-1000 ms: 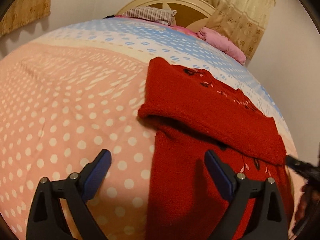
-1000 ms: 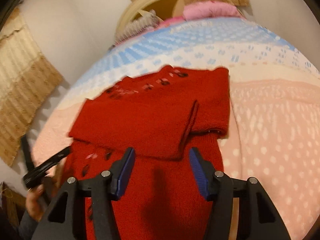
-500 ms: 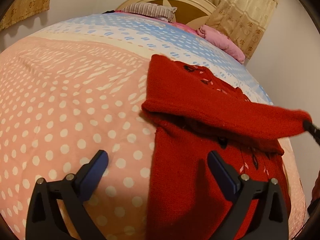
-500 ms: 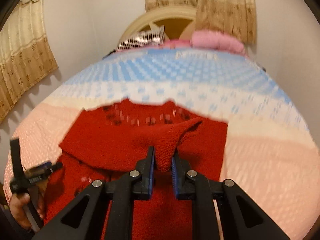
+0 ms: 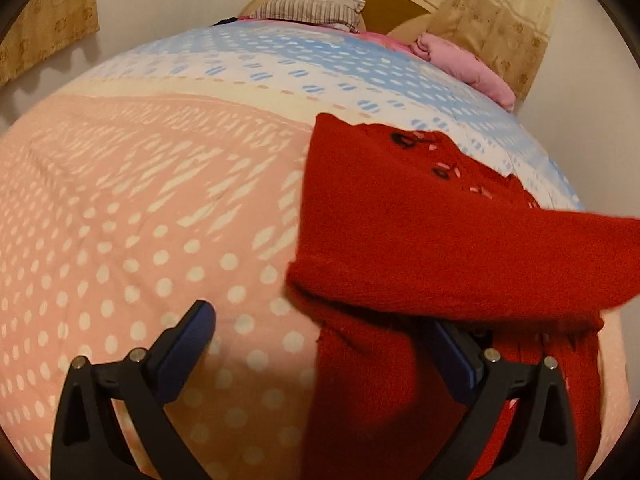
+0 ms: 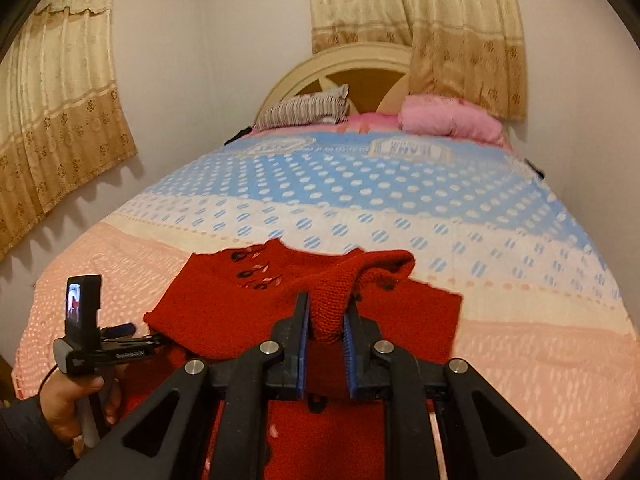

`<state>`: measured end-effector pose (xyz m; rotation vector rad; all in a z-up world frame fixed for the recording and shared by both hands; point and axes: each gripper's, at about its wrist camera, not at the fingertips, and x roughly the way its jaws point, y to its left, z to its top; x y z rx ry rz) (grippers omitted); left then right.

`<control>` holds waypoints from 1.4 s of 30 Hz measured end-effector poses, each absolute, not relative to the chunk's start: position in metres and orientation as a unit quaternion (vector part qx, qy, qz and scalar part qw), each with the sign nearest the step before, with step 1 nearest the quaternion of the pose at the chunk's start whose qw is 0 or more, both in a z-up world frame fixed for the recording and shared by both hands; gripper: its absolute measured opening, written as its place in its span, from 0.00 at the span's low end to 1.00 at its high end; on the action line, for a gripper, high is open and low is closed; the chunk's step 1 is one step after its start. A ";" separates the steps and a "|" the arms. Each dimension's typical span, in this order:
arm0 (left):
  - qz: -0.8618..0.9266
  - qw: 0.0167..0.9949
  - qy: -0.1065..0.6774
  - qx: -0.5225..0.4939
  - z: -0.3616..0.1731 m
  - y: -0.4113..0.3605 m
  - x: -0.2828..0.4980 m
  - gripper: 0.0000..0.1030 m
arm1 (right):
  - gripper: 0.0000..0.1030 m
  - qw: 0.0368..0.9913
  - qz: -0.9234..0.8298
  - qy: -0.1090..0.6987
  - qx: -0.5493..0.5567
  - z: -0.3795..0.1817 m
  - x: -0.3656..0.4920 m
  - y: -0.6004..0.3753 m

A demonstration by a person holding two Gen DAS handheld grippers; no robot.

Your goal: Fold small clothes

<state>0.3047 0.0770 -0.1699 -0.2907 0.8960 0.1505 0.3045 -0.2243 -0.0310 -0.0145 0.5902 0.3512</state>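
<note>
My right gripper [image 6: 325, 322] is clamped on a fold of the red sweater [image 6: 248, 304], with the knit bunched up between its two blue pads [image 6: 304, 320] and lifted off the rest of the garment. From this pinch the raised part runs up toward the neckline, where small dark and pink stitched motifs show.

My left gripper [image 5: 320, 344] has its fingers spread wide and holds nothing. One blue pad [image 5: 188, 344] hangs over the pink dotted bedspread [image 5: 120, 240], while the other is partly hidden under the folded edge of the sweater [image 5: 420, 240]. In the left wrist view, the lifted sleeve or flap stretches out toward the right edge of the picture, above the lower body of the garment.

The sweater lies on the pink part of the bedspread, toward the foot of the bed, with its top reaching the cream band where the blue section begins. In the right wrist view, my left hand [image 6: 76, 396] grips its tool's handle just beside the sweater's left edge. At the head of the bed, a striped pillow [image 6: 304, 110] and a pink blanket [image 6: 448, 120] rest against the rounded headboard [image 6: 360, 60].
</note>
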 end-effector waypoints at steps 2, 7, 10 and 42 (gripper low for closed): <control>0.073 0.888 0.434 -0.132 -0.172 0.076 0.304 1.00 | 0.14 0.945 0.158 0.286 -0.004 -0.031 0.305 -0.236; 0.073 0.887 0.435 -0.133 -0.172 0.078 0.303 1.00 | 0.15 0.919 0.151 0.363 -0.015 -0.074 0.324 -0.254; 0.067 0.889 0.425 -0.154 -0.171 0.086 0.297 1.00 | 0.26 0.887 0.121 0.442 -0.055 -0.123 0.333 -0.253; 0.037 0.922 0.382 -0.059 -0.152 0.055 0.237 1.00 | 0.53 0.887 0.168 0.429 -0.009 -0.162 0.270 -0.243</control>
